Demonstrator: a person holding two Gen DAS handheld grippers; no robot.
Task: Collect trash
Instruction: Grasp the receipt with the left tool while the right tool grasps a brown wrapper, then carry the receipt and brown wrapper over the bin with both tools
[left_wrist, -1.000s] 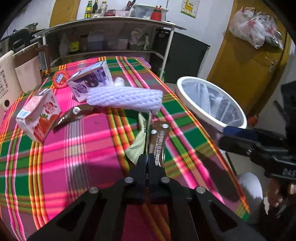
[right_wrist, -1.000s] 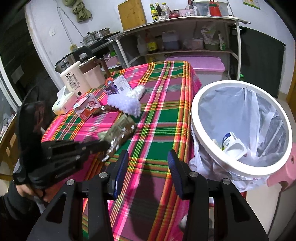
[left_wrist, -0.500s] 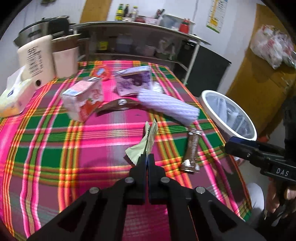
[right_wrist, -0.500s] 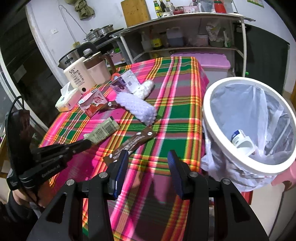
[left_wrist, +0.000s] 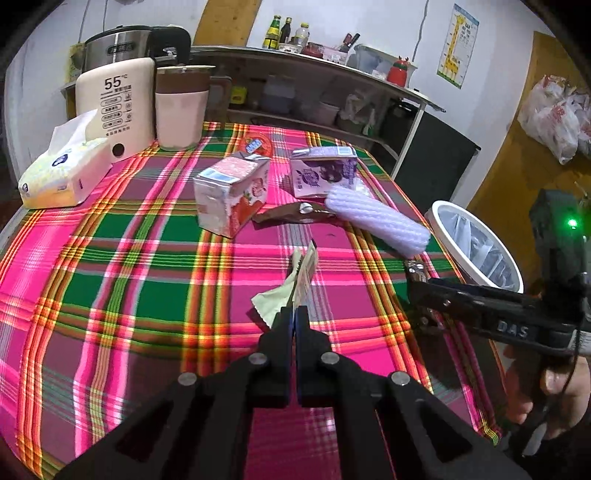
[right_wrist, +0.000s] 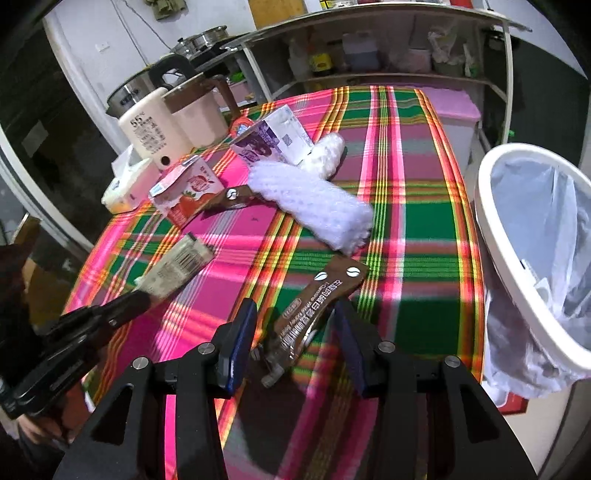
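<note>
My left gripper (left_wrist: 295, 314) is shut on a pale green wrapper (left_wrist: 301, 275) and holds it above the plaid tablecloth (left_wrist: 147, 258). The right wrist view shows that wrapper (right_wrist: 177, 267) sticking out of the left gripper (right_wrist: 144, 295). My right gripper (right_wrist: 295, 325) is open and low over the table. A brown coffee sachet (right_wrist: 317, 302) lies flat between its jaws, and the pads stand clear of it. A white trash bin (right_wrist: 491, 240) lined with a bag stands beside the table's right edge.
Further back lie a strawberry carton (right_wrist: 188, 192), a purple carton (right_wrist: 273, 138), white foam netting (right_wrist: 314, 199) and a second brown sachet (right_wrist: 232, 197). A tissue pack (left_wrist: 62, 173), a white jug (left_wrist: 114, 110) and a pink jug (left_wrist: 181, 107) stand at the far left.
The brown sachet has left the left gripper and now lies on the cloth. The left gripper has swung left with only the green wrapper. The right gripper came down around the sachet.
</note>
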